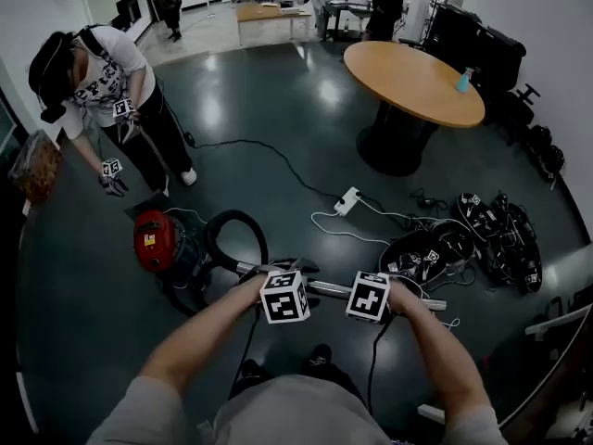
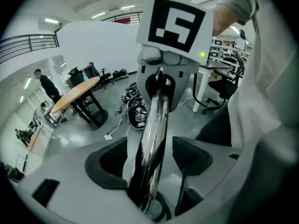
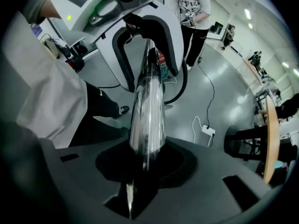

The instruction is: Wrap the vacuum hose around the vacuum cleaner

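As things stand, step: metal wand [image 1: 329, 288] held up, right of vacuum cleaner [image 1: 153, 239].
Left gripper [image 2: 149, 157]: pinching wand.
Right gripper [image 3: 145, 160]: pinching wand (firmly, it seems).
Hose [image 1: 232, 214]: looped beside cleaner.
Next: swing wand round cleaner, hose following.

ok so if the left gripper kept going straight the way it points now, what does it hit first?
Most likely the right gripper, clamped on the same chrome wand and dead ahead along it. How far off is unclear.
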Tool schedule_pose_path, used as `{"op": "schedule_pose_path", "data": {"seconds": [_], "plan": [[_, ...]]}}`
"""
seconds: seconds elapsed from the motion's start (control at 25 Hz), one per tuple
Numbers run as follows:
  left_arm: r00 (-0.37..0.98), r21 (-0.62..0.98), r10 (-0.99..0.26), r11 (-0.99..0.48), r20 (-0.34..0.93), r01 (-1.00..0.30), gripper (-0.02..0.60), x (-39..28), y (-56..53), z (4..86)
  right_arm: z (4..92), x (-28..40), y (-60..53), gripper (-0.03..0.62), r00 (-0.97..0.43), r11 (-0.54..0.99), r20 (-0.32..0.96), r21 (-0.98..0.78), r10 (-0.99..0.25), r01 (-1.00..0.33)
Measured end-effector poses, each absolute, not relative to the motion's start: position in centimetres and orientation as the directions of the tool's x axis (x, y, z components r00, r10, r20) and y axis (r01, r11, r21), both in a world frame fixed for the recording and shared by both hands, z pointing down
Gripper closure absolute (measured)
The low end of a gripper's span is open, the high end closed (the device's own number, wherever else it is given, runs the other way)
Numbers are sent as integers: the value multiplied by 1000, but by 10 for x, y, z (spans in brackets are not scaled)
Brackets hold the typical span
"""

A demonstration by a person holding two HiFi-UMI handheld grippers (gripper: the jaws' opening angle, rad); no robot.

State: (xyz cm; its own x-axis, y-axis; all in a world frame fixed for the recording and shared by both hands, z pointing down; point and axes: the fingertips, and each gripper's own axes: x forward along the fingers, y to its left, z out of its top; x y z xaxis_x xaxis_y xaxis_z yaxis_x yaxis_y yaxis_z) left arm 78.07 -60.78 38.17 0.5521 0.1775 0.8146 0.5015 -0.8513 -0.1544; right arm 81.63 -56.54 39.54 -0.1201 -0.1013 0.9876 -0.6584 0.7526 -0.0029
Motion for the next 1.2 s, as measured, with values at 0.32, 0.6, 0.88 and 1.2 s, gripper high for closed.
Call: {"op": "schedule_pose_path", "data": {"seconds": [0.32, 0.6, 0.88, 1.2], "plan": [[502, -139, 88, -906, 860, 399, 428, 783, -617, 428, 413, 826, -589, 473, -118, 906, 992, -15, -39, -423], [469, -85, 36, -969, 882, 234, 430, 765, -648, 472, 454, 815, -628, 471, -161, 961, 986, -88, 46, -263], [421, -13, 51, -989, 906, 149, 431, 761, -688, 517, 494, 813, -677, 457, -167, 965, 978, -161, 127, -209], [383, 82, 115, -991, 916, 102, 436, 751, -743, 561, 485, 792, -747, 430, -268, 982, 959, -134, 94, -135]]}}
